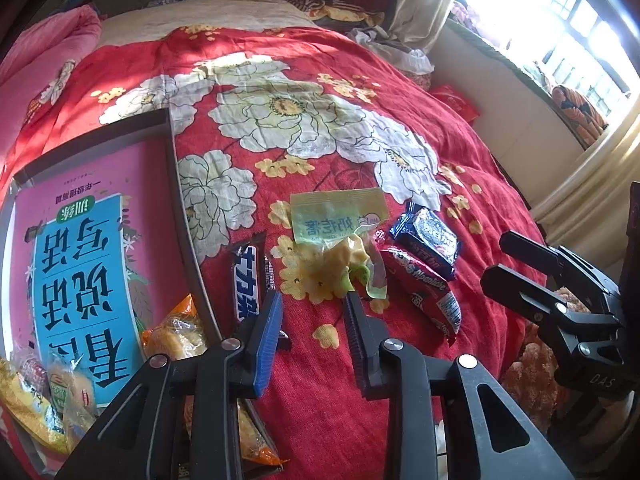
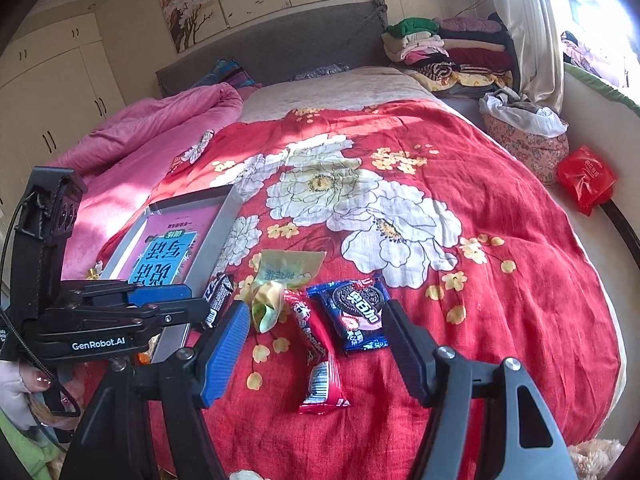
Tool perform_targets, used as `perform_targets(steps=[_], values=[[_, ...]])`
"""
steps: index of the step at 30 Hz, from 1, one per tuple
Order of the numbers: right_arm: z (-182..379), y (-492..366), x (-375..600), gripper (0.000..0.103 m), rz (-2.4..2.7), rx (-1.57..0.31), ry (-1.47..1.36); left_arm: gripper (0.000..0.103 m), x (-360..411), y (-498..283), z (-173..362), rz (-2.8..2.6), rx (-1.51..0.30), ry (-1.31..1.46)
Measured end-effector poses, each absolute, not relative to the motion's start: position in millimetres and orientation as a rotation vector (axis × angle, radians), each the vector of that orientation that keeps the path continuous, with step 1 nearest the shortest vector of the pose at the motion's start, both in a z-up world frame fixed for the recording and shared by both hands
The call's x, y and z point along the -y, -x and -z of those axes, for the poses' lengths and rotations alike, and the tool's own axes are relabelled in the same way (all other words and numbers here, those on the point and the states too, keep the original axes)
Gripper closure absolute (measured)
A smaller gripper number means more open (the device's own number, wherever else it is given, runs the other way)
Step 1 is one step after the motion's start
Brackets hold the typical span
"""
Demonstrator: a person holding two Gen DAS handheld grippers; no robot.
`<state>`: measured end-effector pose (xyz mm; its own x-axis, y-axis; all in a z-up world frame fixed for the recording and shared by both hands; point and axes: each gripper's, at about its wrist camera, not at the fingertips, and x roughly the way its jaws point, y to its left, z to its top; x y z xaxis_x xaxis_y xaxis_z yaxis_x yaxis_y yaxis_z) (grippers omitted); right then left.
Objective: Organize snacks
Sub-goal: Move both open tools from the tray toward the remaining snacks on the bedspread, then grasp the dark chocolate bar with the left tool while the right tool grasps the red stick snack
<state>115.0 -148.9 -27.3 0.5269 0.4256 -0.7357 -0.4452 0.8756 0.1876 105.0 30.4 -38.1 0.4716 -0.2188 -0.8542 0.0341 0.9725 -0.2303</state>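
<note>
Your left gripper (image 1: 312, 300) pointed steeply down at the bedspread (image 1: 320, 380), jaws apart with nothing between them. Your right gripper (image 2: 316, 316) tilted down over the same bedspread, jaws wide and empty. Your hand (image 2: 18, 388) gripped the left tool's handle.

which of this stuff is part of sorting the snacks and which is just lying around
Part of the job:
chocolate bar
yellow packet
red biscuit pack
blue cookie pack
tray
bagged snacks in the tray

Just lying about:
pink quilt
folded clothes
red bag
flowered bedspread
</note>
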Motion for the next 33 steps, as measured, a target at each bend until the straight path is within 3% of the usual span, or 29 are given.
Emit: perform_targets(steps=[7,10,18,21,25,29,33], values=[[56,-124,142,0.036,-0.538,-0.994,0.033,0.071,-31,-116,58,0.062,-1.147,0.138],[70,-127,138,0.047,-0.542,-1.048,0.046,0.072,-31,-118,60,0.049,-1.144,0.131],[89,-133,128,0.062,-0.565,-1.103,0.105,0.07,-28,-131,64,0.002,-1.169,0.096],[92,-136,124,0.068,-0.569,-1.106,0.122,0.064,-24,-135,66,-0.014,-1.186,0.076],[92,-137,117,0.075,-0.588,-1.091,0.149,0.046,-14,-142,70,-0.026,-1.204,0.044],[95,-135,110,0.075,-0.603,-1.091,0.182,0.038,-3,-148,76,-0.076,-1.204,-0.041],[97,-138,109,0.075,-0.603,-1.094,0.173,0.037,-1,-149,77,-0.088,-1.185,-0.046]])
